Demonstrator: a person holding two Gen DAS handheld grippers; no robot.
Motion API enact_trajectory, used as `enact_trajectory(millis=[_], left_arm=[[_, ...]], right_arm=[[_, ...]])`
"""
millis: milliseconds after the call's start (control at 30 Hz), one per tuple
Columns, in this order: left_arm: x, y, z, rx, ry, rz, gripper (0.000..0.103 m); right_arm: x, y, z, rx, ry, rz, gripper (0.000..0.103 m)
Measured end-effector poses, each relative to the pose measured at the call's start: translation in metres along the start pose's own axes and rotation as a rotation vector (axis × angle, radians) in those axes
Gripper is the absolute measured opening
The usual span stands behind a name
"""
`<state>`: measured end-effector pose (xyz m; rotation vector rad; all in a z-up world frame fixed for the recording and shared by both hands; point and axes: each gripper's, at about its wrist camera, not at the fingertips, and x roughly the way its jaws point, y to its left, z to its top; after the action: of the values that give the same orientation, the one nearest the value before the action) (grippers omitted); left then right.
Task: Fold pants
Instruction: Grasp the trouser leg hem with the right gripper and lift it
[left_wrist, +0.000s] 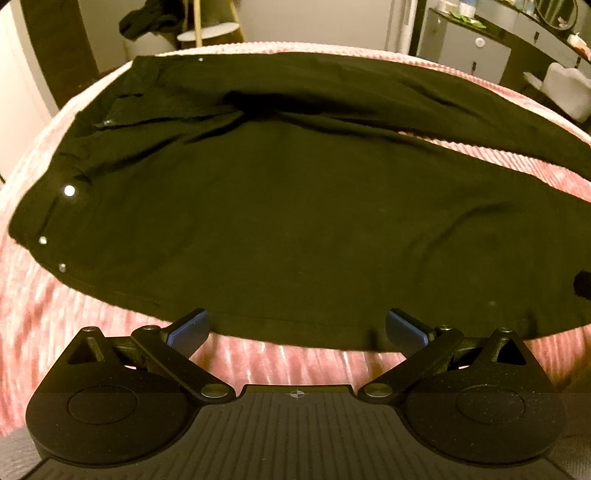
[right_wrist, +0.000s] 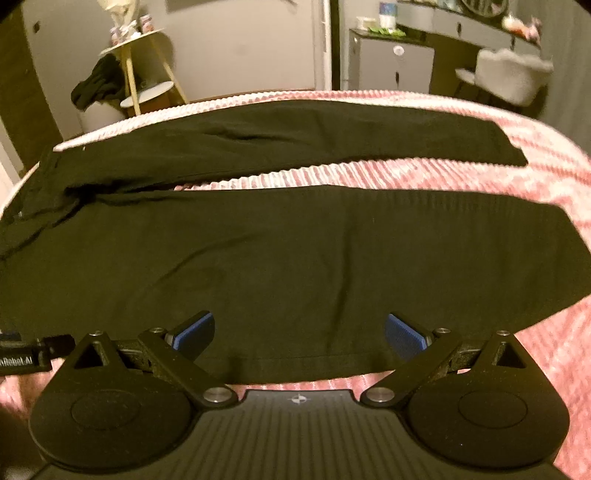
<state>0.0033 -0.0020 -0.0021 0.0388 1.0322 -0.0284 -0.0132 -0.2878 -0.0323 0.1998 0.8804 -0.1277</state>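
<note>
Black pants (left_wrist: 280, 206) lie spread flat on a pink ribbed bedspread (left_wrist: 74, 325), waistband with metal buttons at the left, legs running right. In the right wrist view the pants (right_wrist: 280, 258) show both legs side by side with a pink strip between them. My left gripper (left_wrist: 297, 330) hovers open at the near edge of the pants by the hip, its blue pads (left_wrist: 188, 330) wide apart. My right gripper (right_wrist: 299, 336) is open too, over the near leg's edge, nothing between its blue pads (right_wrist: 404, 338).
Beyond the bed stand a small wooden side table (right_wrist: 147, 66) with dark clothing (right_wrist: 98, 86) draped on it, a grey cabinet (right_wrist: 391, 62) and a white chair (right_wrist: 506, 79). The other gripper's body (right_wrist: 26, 354) shows at the left edge of the right wrist view.
</note>
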Motion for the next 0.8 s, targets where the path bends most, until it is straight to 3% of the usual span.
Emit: enact_trajectory(millis=[67, 167, 333, 467, 567, 667, 700, 733, 800], left_arm=[[-0.003, -0.002, 0.004, 0.013, -0.001, 0.015, 0.103], [-0.007, -0.007, 0.021, 0.015, -0.04, 0.061, 0.103], [0.001, -0.017, 0.079, -0.062, -0.157, 0.075, 0.103], [0.04, -0.015, 0.121, -0.224, -0.193, 0.057, 0.103], [0.078, -0.014, 0.138, -0.273, -0.218, 0.131, 0.103], [0.1, -0.002, 0.137, -0.29, -0.278, 0.209, 0.103], [0.105, 0.004, 0.136, -0.305, -0.3, 0.241, 0.103], [0.107, 0.01, 0.134, -0.325, -0.318, 0.262, 0.103], [0.113, 0.021, 0.137, -0.366, -0.328, 0.276, 0.103]], right_arm=[[0.005, -0.022, 0.011, 0.088, 0.0, 0.02, 0.099], [0.024, -0.055, 0.03, 0.166, 0.017, -0.091, 0.099], [0.08, -0.117, 0.04, 0.321, 0.153, -0.142, 0.099], [0.09, -0.128, 0.03, 0.343, 0.136, -0.112, 0.099], [0.094, -0.123, 0.034, 0.309, 0.168, -0.128, 0.099], [0.098, -0.111, 0.05, 0.228, 0.262, -0.156, 0.098], [0.094, -0.114, 0.061, 0.243, 0.258, -0.124, 0.09], [0.089, -0.119, 0.078, 0.277, 0.219, -0.075, 0.088], [0.086, -0.131, 0.119, 0.344, 0.128, -0.062, 0.088]])
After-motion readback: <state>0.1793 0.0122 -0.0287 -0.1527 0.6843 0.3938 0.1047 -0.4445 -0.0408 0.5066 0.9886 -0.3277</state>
